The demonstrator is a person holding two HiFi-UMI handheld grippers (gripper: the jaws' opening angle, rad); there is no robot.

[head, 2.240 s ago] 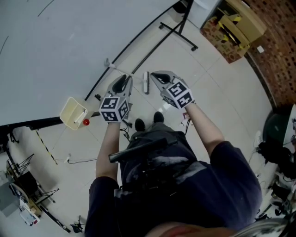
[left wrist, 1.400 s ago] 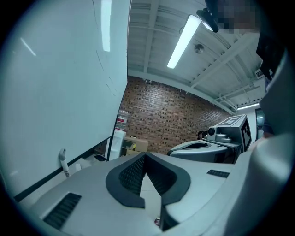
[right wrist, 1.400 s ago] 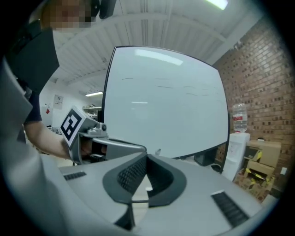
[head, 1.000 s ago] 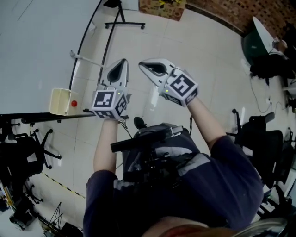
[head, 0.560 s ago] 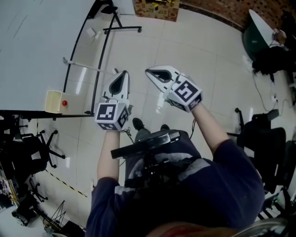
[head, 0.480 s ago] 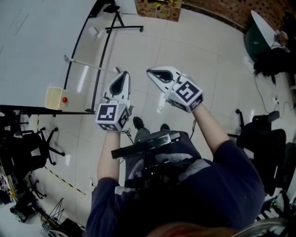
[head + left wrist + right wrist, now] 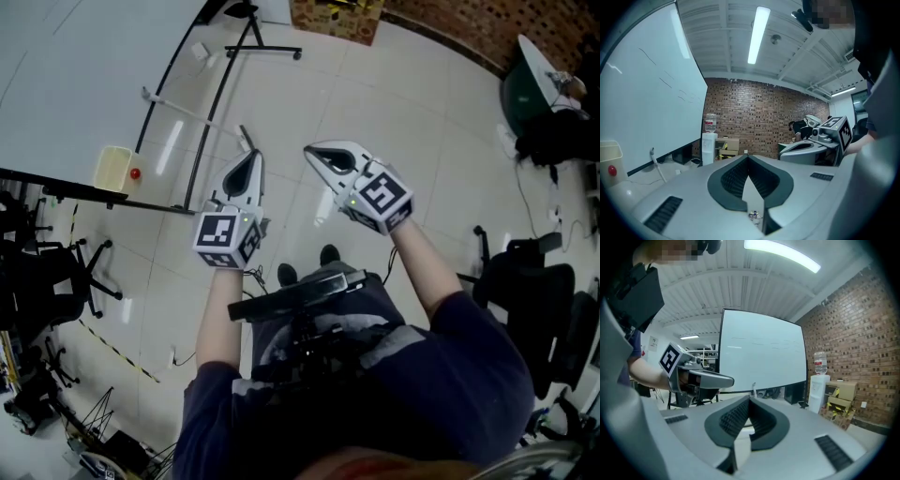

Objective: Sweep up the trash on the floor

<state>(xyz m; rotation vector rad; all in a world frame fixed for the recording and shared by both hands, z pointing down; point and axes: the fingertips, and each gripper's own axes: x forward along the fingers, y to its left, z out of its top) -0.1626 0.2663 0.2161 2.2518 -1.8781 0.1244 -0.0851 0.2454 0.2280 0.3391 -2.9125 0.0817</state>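
The left tongs & right tongs were both pressed together w/ nothing in them, side by side above the floor; the only possible trash, a small speck, lay low under the left tongs, i.e. nearer the left hand.

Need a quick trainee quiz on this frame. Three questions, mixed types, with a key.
1. True or false: the left hand-held gripper and the right hand-held gripper are both shut with nothing between the jaws.
2. Fill in: in the head view, the small round thing at the cream container is ____ in colour.
3. In the left gripper view, what stands in front of the brick wall? A: a water dispenser. B: a ladder. C: a fridge.
Key: 1 true; 2 red; 3 A.
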